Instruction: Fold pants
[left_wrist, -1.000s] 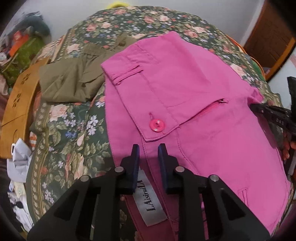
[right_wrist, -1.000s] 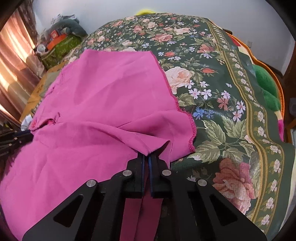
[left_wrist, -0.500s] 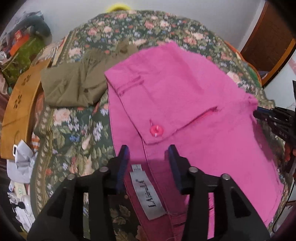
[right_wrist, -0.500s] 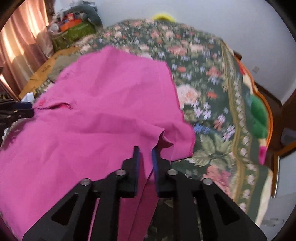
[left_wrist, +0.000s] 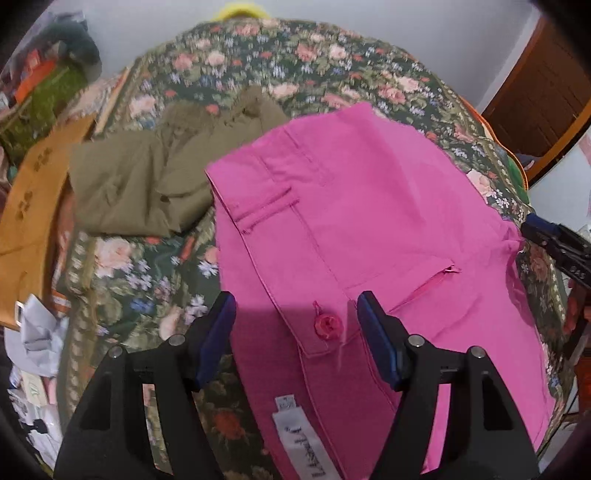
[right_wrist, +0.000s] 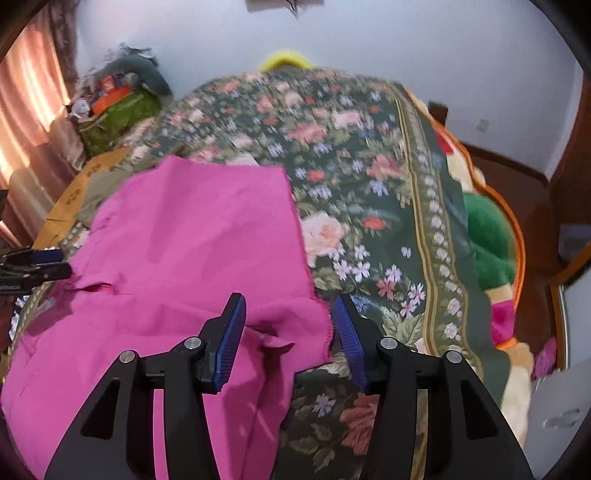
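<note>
Both of my grippers have just been opening, and neither one has cloth pinched any more. A second ago my right gripper (right_wrist: 290, 334) was clamped on a corner of the pink pants (left_wrist: 369, 229); now its blue pads (right_wrist: 232, 339) stand apart, with the frayed hem corner lying loose between them on the floral bedspread (right_wrist: 369, 177). My left gripper (left_wrist: 295, 332) was nearly closed over the waistband by the white label (left_wrist: 303, 439); now its jaws stand wide either side of the pink button (left_wrist: 327, 325), touching nothing that I can see. I judge that as a fold just laid down and let go: the pants lie doubled on the bed, waistband towards my left side, hem towards my right, and at least one more fold looks needed. An olive garment (left_wrist: 140, 188) lies bunched just beyond the waistband, touching the pants at its corner. As for containers, I see none that I can make out clearly; the clutter by the wall is too blurred to name.
</note>
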